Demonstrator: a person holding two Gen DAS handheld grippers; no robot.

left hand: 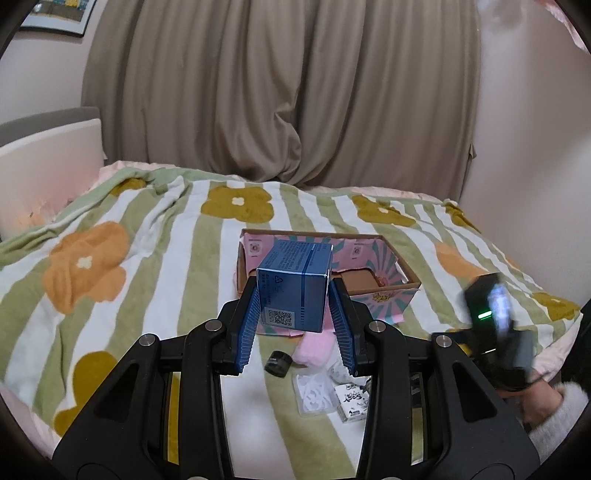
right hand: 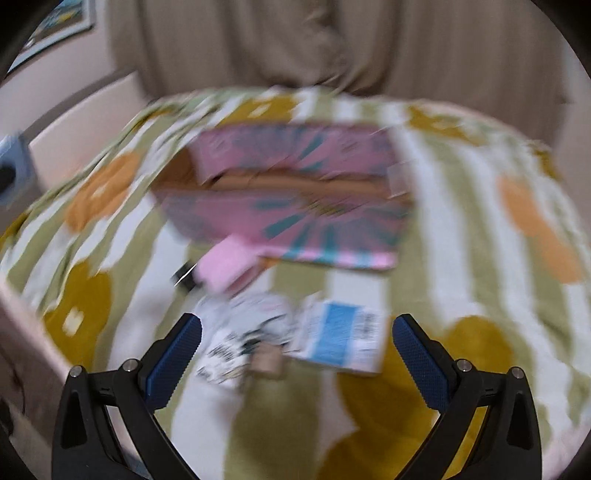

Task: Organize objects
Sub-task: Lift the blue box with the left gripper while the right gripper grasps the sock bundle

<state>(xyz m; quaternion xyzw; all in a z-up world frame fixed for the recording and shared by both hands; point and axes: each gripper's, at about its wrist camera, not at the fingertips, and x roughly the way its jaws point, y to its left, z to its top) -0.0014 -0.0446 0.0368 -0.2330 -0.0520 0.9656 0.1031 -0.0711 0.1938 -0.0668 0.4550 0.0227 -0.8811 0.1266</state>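
Blue carton: small, cube-like, glossy blue card with a darker band round it, fine white print on the top face, a recycling mark and a QR code on the near face. Pinched between the ribbed blue pads of the left tool, held clear of the bed and seen in front of the open box.

Open box: shallow cardboard tray, pink outside with teal rays, brown inside, lying on the blanket near the middle of the bed. A flap lies flat toward the viewer.

Blanket: green and white stripes with orange and mustard flowers, covering the bed.

Loose items on the blanket, near side of the open box:
- pink soft piece, just beside the box flap;
- small black cylinder, next to the pink piece;
- clear packet of white bits;
- black-and-white printed small box;
- flat pale-blue and white packet, blurred, details unreadable.

Right tool: fingers spread wide apart, nothing between the pads, poised above the loose items. Right view is motion-blurred.

Backdrop: beige curtain, framed picture on the wall.
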